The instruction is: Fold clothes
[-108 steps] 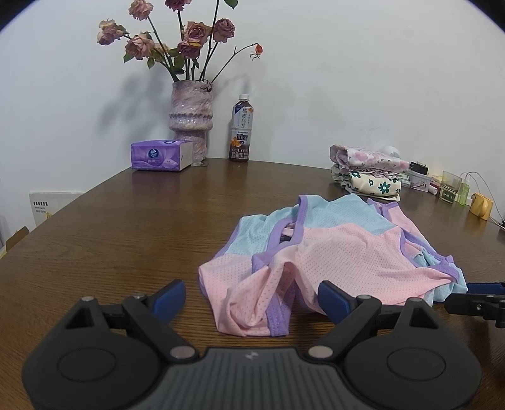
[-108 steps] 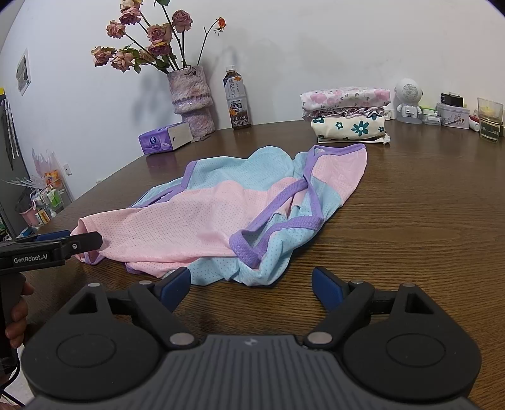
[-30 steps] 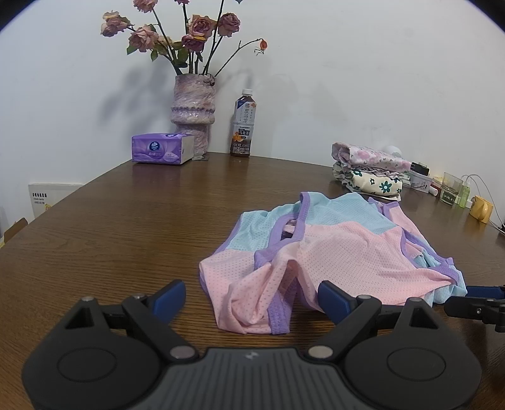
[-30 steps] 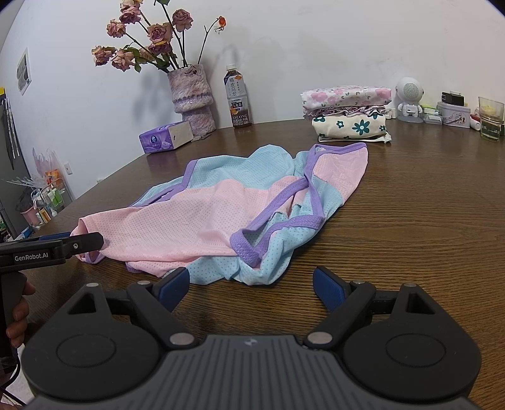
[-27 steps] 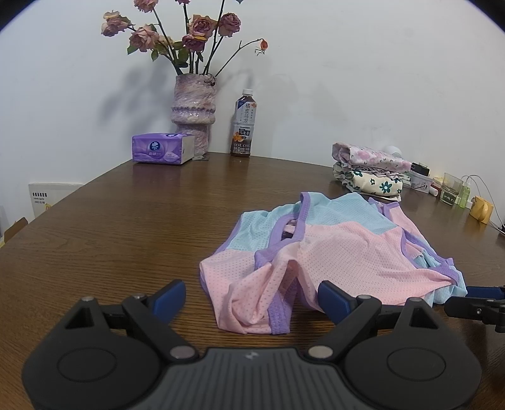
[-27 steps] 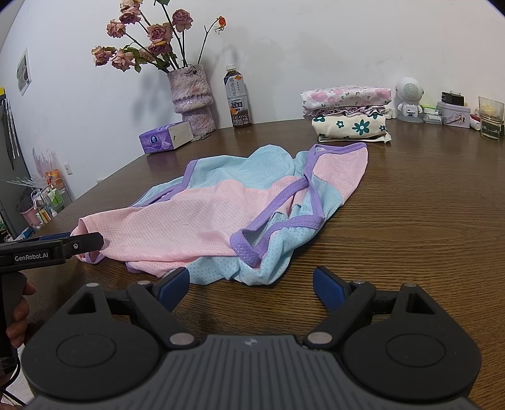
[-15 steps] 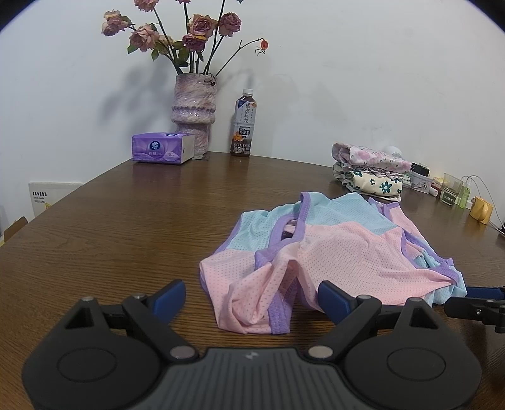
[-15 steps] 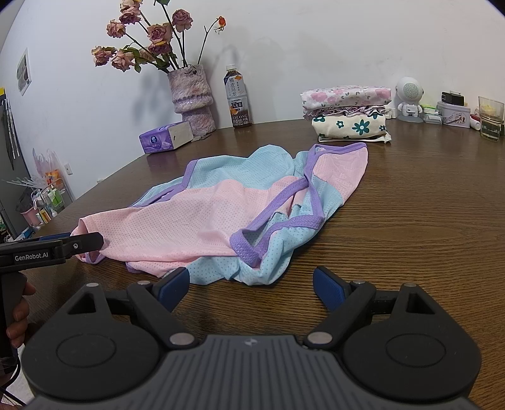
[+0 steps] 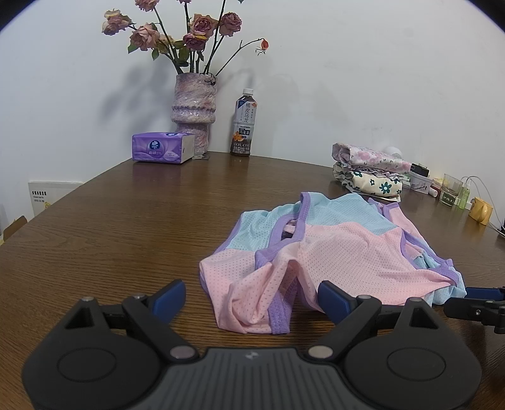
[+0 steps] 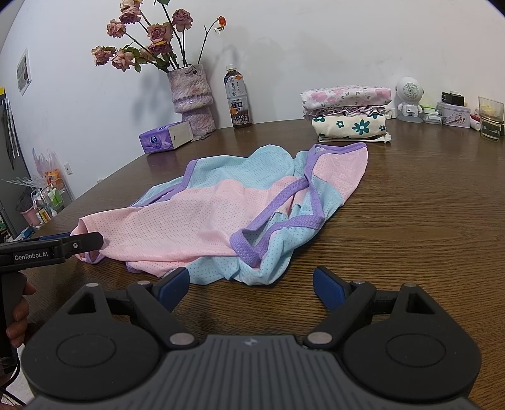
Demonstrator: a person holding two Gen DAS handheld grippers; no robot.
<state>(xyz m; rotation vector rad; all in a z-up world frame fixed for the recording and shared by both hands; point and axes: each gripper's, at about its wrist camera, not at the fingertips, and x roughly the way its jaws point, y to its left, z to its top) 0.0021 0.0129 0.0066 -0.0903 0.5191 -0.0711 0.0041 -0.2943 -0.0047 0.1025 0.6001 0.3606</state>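
"GenRobot.AI" stands on the left hand-held gripper [image 10: 52, 246]; "OOLONG" on the bottle [image 9: 243, 124].

The person's hand [image 10: 17, 310] is cut off at the right wrist view's left edge. The small items [image 9: 454, 192] at the worktop's [image 9: 126, 220] far right are too small to identify. The flowers' [image 9: 176, 28] tops leave the frame.

Ahead of both grippers lies a garment [image 9: 331, 249] of thin perforated mesh cloth, matt pink and pale blue, bound in ribbed purple knit tape. It rests on a wooden table [image 9: 126, 227], dark brown, open-grained, with a soft sheen. The left gripper [image 9: 251, 295] and right gripper [image 10: 251, 287] are matt black plastic with blue rubbery pads and small metal pins. Far behind stand a rough, mottled vase [image 9: 194, 110], a clear plastic bottle [image 9: 243, 126], a glossy tissue pack [image 9: 162, 151] and folded printed cloth [image 10: 347, 110].
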